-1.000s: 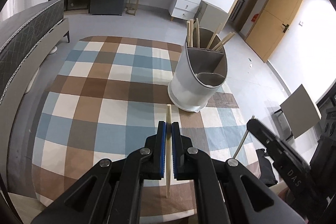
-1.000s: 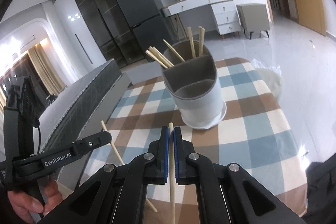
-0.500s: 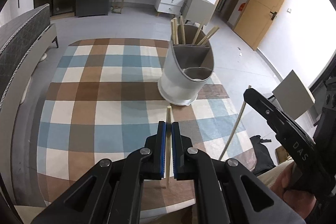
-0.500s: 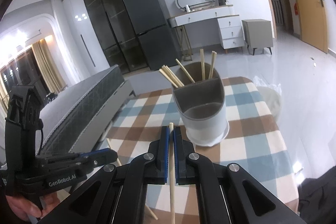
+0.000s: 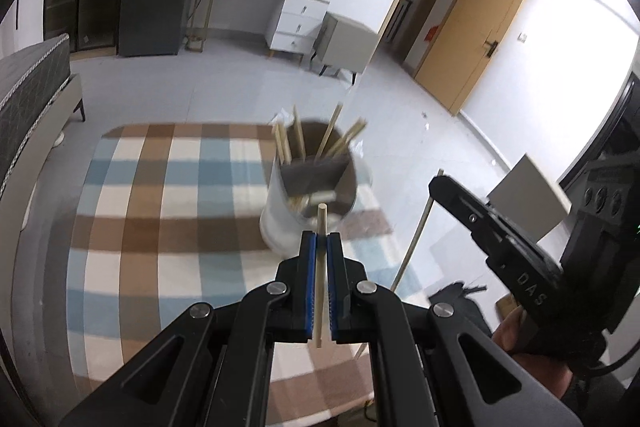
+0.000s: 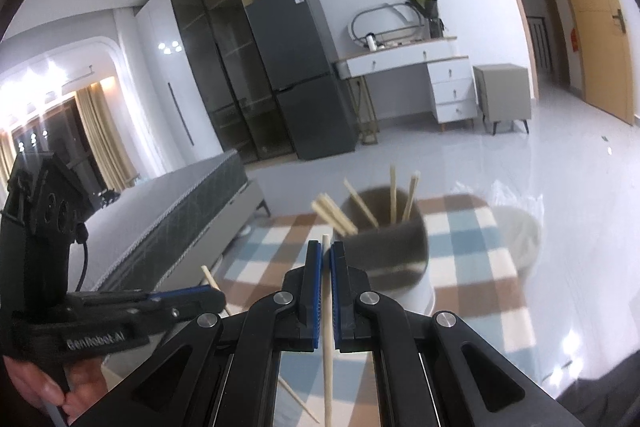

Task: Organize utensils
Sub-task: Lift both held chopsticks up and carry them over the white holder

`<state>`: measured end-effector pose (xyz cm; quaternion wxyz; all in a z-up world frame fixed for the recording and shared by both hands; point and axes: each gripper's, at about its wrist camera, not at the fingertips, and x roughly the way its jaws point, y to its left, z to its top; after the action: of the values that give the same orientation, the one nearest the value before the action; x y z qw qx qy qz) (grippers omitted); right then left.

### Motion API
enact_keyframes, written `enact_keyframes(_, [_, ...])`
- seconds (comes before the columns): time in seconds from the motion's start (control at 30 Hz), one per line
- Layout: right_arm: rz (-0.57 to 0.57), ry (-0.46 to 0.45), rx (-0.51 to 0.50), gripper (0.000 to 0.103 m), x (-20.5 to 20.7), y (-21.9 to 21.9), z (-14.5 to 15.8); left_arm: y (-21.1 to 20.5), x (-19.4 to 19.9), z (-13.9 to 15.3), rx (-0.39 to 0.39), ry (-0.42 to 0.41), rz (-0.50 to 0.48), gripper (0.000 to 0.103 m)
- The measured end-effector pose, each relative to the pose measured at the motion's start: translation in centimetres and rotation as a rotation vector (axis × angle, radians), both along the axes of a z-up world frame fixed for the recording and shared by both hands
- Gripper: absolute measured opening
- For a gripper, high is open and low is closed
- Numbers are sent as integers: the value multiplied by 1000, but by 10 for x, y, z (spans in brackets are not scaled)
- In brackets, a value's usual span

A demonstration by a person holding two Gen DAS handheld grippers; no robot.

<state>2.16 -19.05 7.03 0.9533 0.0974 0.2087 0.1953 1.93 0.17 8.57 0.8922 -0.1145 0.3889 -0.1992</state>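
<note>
Gripping one wooden chopstick (image 5: 320, 279) each, both tools sit on the near side of the white utensil holder (image 5: 280, 223). The left hand-held gripper (image 5: 321, 247) is clamped tight on its stick, tip toward the holder. The right hand-held gripper (image 6: 325, 259) pinches a second chopstick (image 6: 328, 339) likewise. The holder stands on the checked bench (image 5: 160, 227), more chopsticks (image 6: 394, 195) leaning in its far compartment.
</note>
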Motion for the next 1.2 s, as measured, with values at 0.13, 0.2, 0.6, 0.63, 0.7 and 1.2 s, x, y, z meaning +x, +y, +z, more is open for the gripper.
enact_keyframes(0.13, [8, -51, -24, 4, 16, -5, 26, 1, 18, 30, -49, -47, 5, 1])
enact_keyframes(0.2, [13, -81, -35, 4, 26, -5, 41, 2, 29, 43, -71, -62, 10, 1])
enact_keyframes(0.6, [46, -209, -93, 4, 105, 14, 94, 1, 92, 86, -93, -161, 36, 1])
enact_keyframes(0.63, [48, -218, -95, 4, 109, 16, 95, 1, 98, 85, -85, -165, 39, 1])
enact_keyframes(0.7, [45, -233, -97, 4, 119, 20, 97, 1, 106, 82, -75, -169, 41, 1])
enact_keyframes(1.2, [4, -208, -91, 4, 165, 27, 61, -2, 137, 41, -14, -137, 54, 1])
